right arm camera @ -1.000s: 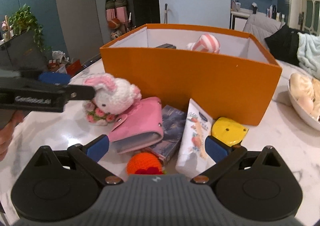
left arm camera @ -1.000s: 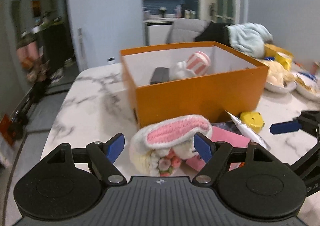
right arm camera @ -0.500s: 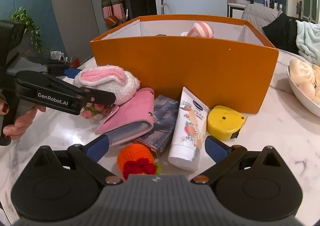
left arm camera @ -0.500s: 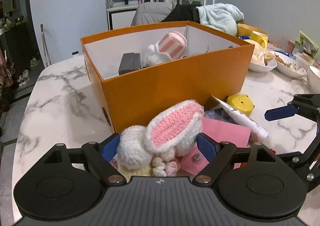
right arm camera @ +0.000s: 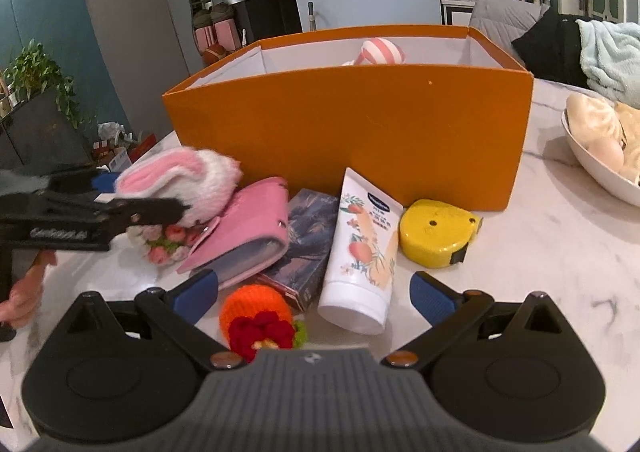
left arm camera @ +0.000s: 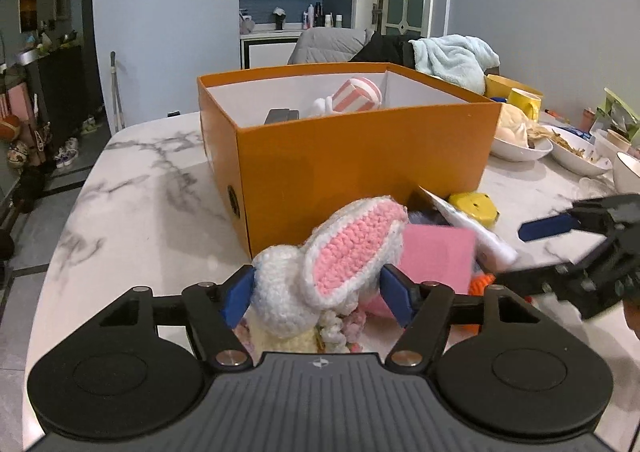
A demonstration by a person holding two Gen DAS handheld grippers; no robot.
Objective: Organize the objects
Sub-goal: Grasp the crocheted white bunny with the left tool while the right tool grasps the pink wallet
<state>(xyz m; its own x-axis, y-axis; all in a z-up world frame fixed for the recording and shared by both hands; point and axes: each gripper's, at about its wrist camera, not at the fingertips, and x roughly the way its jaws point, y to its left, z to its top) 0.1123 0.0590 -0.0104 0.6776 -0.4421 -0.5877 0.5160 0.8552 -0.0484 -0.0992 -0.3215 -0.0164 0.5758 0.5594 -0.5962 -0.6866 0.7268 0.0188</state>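
My left gripper (left arm camera: 318,292) is shut on a white crochet bunny (left arm camera: 320,272) with pink ears, in front of the open orange box (left arm camera: 360,159). The bunny (right arm camera: 180,183) also shows at the left of the right wrist view, held between the left gripper's fingers. My right gripper (right arm camera: 314,292) is open and empty, just above an orange crochet toy (right arm camera: 256,316), a white lotion tube (right arm camera: 360,248), a pink wallet (right arm camera: 244,232), a dark small box (right arm camera: 308,228) and a yellow tape measure (right arm camera: 436,232). A pink-striped toy (left arm camera: 356,95) and a dark block (left arm camera: 282,115) lie in the box.
White bowls of food (left arm camera: 520,139) stand on the marble table (left arm camera: 140,203) to the right of the box; one bowl (right arm camera: 600,155) shows in the right wrist view. A chair with a blue towel (left arm camera: 452,55) is behind. The table's left edge drops to the floor.
My left gripper has closed further onto the bunny and lifted it slightly off the pink wallet. My right gripper has edged closer to the items on the table.
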